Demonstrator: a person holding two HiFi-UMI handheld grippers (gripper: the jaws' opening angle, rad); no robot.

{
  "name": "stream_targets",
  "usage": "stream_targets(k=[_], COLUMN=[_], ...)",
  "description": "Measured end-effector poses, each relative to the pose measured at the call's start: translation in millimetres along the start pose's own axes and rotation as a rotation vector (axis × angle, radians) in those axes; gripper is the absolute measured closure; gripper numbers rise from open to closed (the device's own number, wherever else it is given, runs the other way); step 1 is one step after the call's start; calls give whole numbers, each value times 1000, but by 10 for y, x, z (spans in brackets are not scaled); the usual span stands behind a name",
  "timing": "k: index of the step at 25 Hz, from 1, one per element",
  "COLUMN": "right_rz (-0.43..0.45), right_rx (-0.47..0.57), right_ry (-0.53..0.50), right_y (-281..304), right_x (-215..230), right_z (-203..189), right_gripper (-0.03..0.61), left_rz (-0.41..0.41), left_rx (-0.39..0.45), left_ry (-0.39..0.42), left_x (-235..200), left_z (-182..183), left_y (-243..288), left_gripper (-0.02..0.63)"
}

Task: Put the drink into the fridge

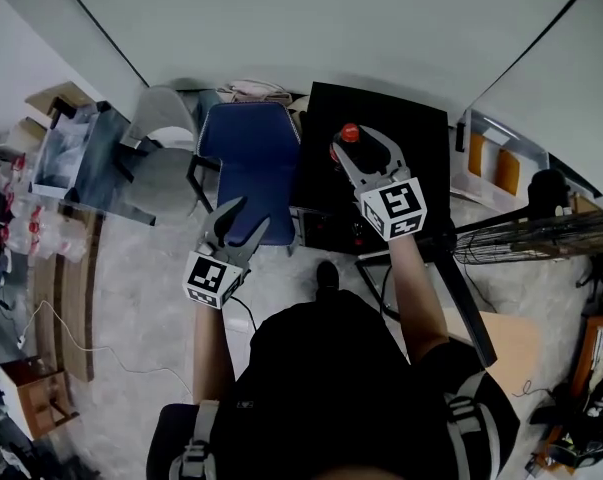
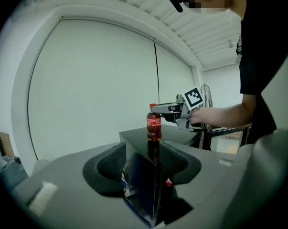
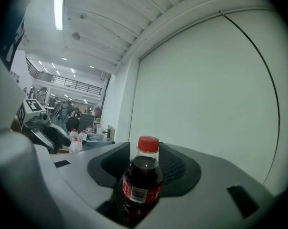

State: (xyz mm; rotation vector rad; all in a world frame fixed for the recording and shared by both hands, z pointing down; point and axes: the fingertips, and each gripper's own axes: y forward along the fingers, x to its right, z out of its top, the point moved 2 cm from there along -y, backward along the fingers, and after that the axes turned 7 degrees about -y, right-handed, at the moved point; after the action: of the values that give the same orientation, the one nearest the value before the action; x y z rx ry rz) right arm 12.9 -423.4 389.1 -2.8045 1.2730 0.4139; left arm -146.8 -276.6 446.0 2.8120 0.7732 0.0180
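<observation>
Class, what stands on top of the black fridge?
A red-capped bottle of dark drink stands between the jaws of the right tool. The tool covers part of the fridge top; its inside is hidden.

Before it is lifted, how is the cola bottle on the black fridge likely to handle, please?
The bottle looks full of dark drink, so it is probably heavy for its size and stiff. It stands tall and narrow on the glossy fridge, so a sideways nudge may tip it. Its smooth round body could slip or roll.
</observation>
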Motion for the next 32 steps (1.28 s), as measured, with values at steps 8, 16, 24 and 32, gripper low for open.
stream_targets(k=[8, 16, 24, 32], right_rz=[14, 2, -37, -87], right_rx=[6, -5, 2, -4], right_ry=[72, 99, 113, 83], right_y=[19, 14, -97, -344], right_x=[55, 61, 25, -111], right_z=[-1, 15, 84, 180], right_gripper=[437, 445, 446, 446], left_rz=[16, 6, -18, -73], left_rx=[-5, -1, 8, 18], left_ry=[-1, 5, 14, 24], left_x=[-42, -60, -62, 40], left_z=[-17, 28, 51, 9], left_y=[-31, -62, -159, -289], left_gripper=[397, 397, 399, 399])
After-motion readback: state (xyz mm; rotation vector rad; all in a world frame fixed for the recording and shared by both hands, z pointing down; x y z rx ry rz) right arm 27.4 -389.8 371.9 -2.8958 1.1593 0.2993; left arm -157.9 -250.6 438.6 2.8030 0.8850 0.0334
